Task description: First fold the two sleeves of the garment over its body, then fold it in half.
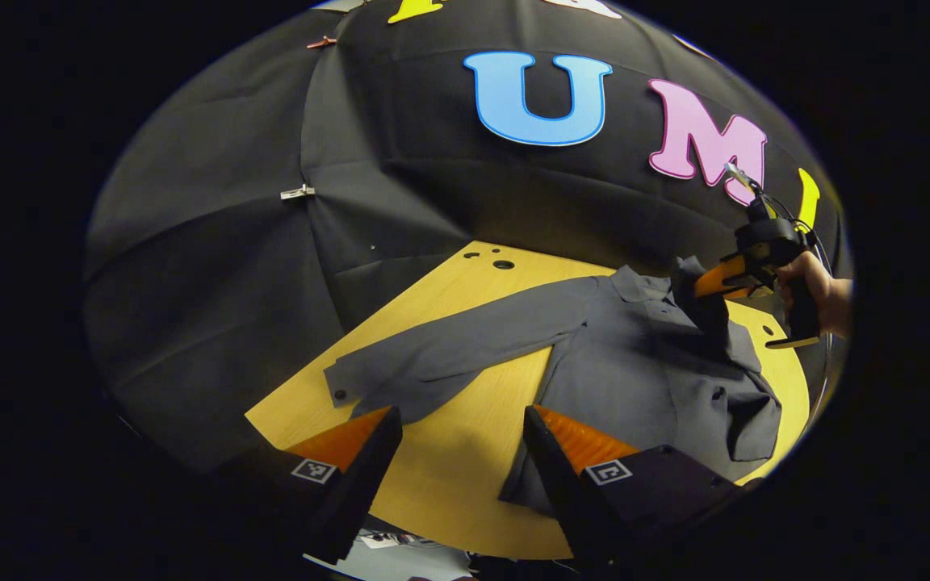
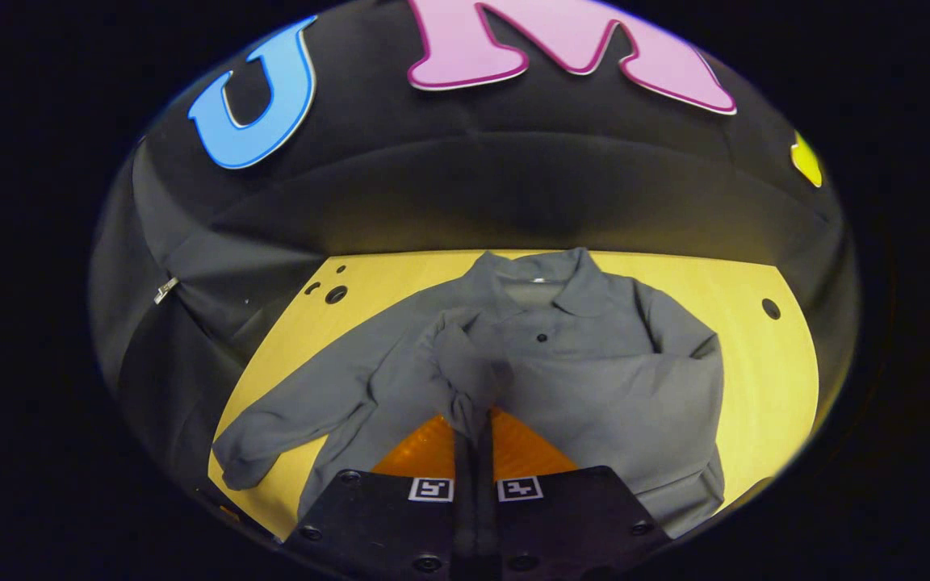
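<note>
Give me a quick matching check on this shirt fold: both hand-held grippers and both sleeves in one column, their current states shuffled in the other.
Column 1:
1. left hand-held gripper
2. right hand-held gripper
3. outstretched sleeve
4. other sleeve

Column 2:
A. pinched and carried over the shirt body
B. lying flat on the table, not yet folded
C. open, holding nothing
D. shut on cloth

Pairs: 1-C, 2-D, 3-B, 4-A
</note>
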